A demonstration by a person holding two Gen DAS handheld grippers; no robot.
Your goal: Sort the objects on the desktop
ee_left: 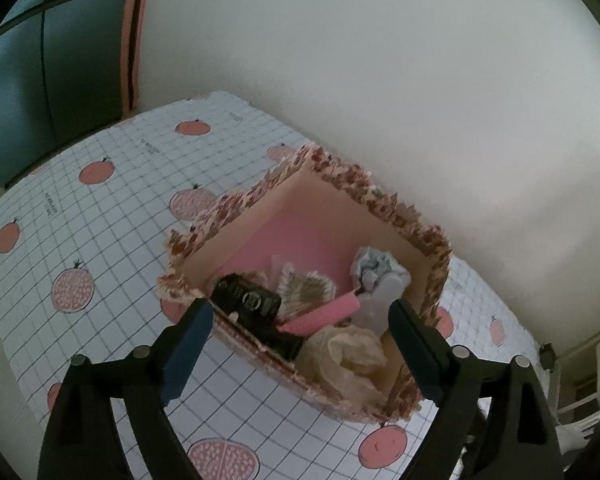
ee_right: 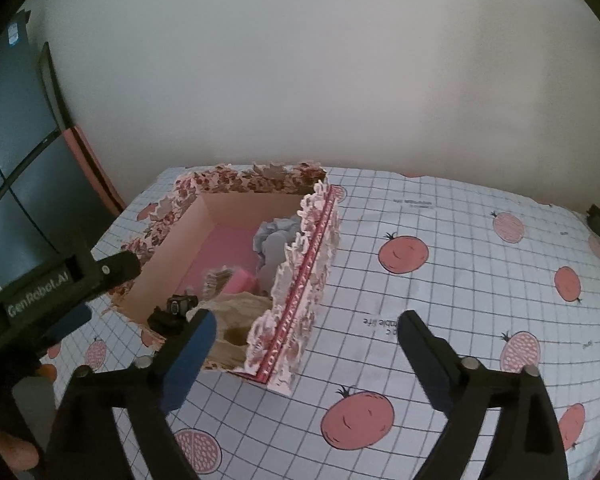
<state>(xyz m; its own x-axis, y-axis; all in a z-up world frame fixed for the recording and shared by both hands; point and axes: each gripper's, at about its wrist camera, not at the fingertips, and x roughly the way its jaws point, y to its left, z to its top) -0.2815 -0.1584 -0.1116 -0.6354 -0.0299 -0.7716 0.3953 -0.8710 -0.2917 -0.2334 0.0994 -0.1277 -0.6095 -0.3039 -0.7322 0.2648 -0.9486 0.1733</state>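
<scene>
Both grippers hang wide apart and hold nothing: left gripper (ee_left: pixel 300 320) over the floral box (ee_left: pixel 432 240), right gripper (ee_right: pixel 304 344) just beside its near right corner. That open box (ee_right: pixel 316 264), holding a black gadget (ee_left: pixel 246 300), pink block (ee_left: pixel 320 316) and crumpled paper (ee_left: pixel 350 350), sits on a gridded, pomegranate-printed tablecloth (ee_right: pixel 460 312). Behind the box rises a plain white wall (ee_right: pixel 300 72); to its left, a dark window (ee_left: pixel 24 100).
</scene>
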